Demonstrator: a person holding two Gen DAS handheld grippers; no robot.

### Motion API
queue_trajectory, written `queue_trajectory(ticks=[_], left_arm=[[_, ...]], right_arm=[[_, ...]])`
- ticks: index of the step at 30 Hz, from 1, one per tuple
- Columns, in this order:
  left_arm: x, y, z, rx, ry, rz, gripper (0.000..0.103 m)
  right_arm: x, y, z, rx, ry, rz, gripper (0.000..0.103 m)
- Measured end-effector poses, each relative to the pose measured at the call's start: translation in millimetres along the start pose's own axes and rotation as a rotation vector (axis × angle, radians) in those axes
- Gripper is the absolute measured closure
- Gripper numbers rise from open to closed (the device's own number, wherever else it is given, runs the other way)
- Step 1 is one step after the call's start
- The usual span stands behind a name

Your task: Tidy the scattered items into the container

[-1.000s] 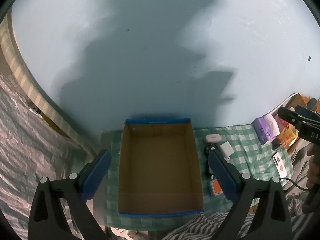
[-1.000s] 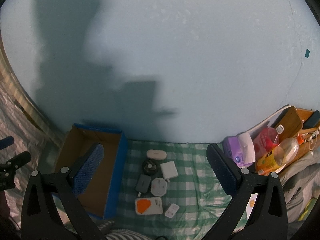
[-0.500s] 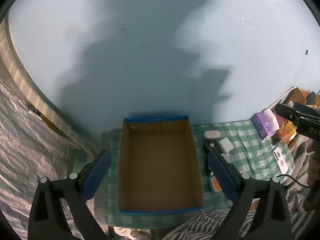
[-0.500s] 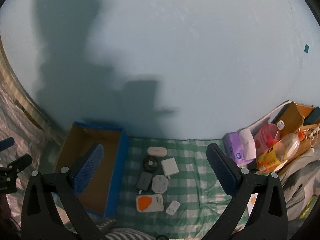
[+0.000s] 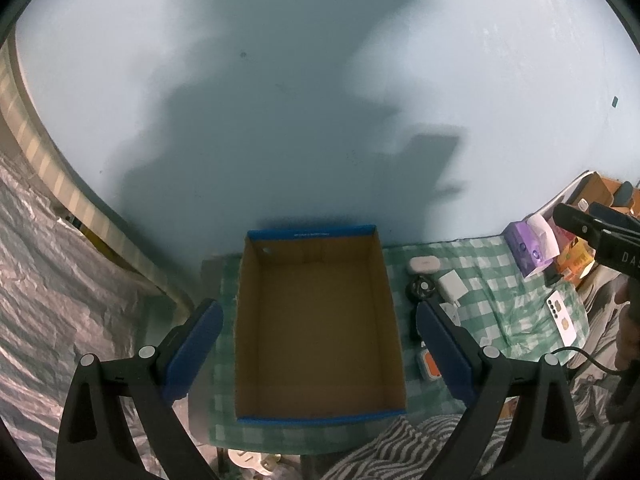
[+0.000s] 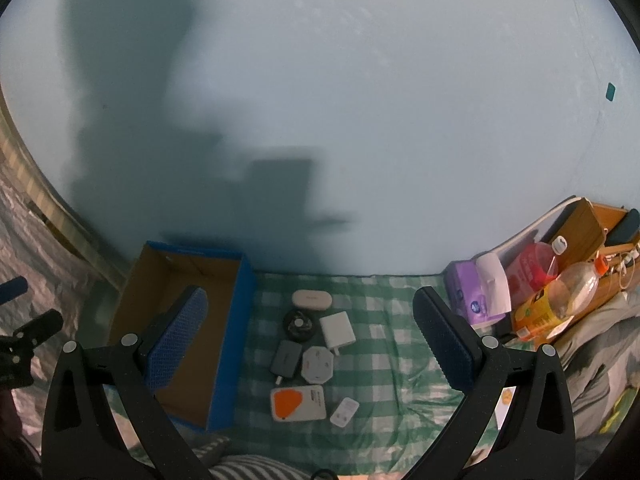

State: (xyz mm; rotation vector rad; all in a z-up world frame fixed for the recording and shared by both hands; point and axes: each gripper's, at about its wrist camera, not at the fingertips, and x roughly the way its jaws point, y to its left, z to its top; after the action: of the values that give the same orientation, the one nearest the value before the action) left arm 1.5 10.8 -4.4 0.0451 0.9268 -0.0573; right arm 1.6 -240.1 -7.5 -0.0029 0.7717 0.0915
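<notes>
Cardboard box (image 5: 320,320), blue-edged, brown inside, nothing in it; stands on a green-and-white checked cloth (image 6: 384,360) against a pale blue wall (image 5: 320,80). Left gripper (image 5: 318,350): held above the box, jaws spread wide with one blue pad to either side of it, nothing between them. Right gripper (image 6: 308,344): held above the cloth to the right of the box, jaws likewise spread wide and holding nothing. Scattered items, all on the cloth just right of the box and close together: white oval case (image 6: 312,300) nearest the wall; black round device (image 6: 299,323) in front of it; white square charger (image 6: 337,329) beside that; dark grey adapter (image 6: 285,358); white rounded plug (image 6: 317,365) touching or nearly touching the adapter; white pack with orange panel (image 6: 298,402) nearer the camera; small white plug (image 6: 344,411) just right of the pack. Further right, apart from that cluster: purple tissue pack (image 6: 476,296), red-tinted bottle (image 6: 534,264), clear bottle with orange label (image 6: 560,300) lying tilted, wooden box (image 6: 580,224). White phone (image 5: 562,316) lies face down near the cloth's right edge in the left wrist view. Crinkled silver sheeting (image 5: 52,300) at left; striped fabric (image 5: 400,452) at the near edge.
</notes>
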Motion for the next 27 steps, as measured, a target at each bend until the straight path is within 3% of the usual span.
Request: queue_trajectory(ticks=[15, 23, 27], left_arm=[[11, 20, 0, -0.050, 0.037, 0.008, 0.005], [33, 36, -11, -0.071, 0.109, 0.027, 0.005], [50, 49, -20, -0.065, 0.159, 0.072, 0.005]], right_arm=[[6, 1, 1, -0.013, 0.014, 0.005, 0.001], [13, -3, -3, -0.017, 0.036, 0.012, 0.001], [21, -9, -7, -0.017, 0.059, 0.025, 0.001]])
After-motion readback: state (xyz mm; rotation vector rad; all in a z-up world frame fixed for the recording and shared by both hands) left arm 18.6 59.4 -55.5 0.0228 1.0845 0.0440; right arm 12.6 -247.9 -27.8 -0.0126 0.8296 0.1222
